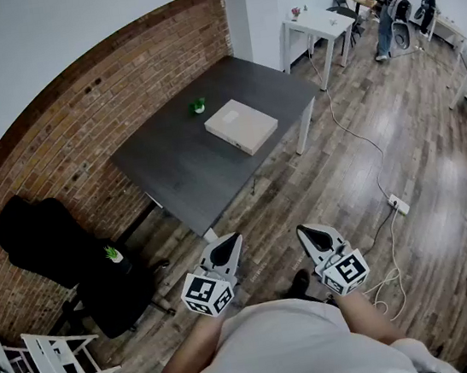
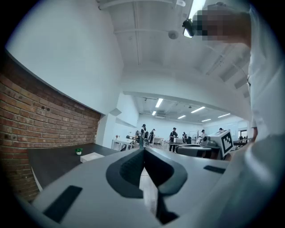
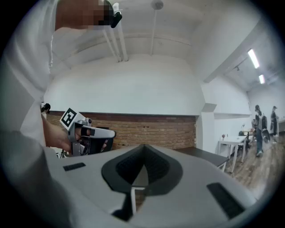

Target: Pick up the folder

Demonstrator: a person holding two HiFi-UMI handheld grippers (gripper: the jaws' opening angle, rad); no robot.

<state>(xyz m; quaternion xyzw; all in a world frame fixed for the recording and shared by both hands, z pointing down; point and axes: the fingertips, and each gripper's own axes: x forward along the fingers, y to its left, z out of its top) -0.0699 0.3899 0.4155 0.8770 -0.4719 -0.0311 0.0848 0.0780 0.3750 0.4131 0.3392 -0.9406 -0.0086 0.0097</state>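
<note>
A flat beige folder (image 1: 241,126) lies on the dark grey table (image 1: 179,167) by the brick wall, well ahead of me. It shows small and far at the left of the left gripper view, folder (image 2: 91,156). My left gripper (image 1: 228,242) and right gripper (image 1: 307,231) hang close to my body over the wooden floor, short of the table's near corner. Both point level with jaws shut and nothing between them. Left gripper (image 2: 143,149) faces the open office; right gripper (image 3: 143,146) faces the brick wall.
A small green potted plant (image 1: 197,105) stands on the table beside the folder. A black office chair (image 1: 89,262) sits left of me, white frames (image 1: 47,361) beyond it. A power strip and cable (image 1: 399,204) lie on the floor at right. A white table (image 1: 317,27) and people stand far back.
</note>
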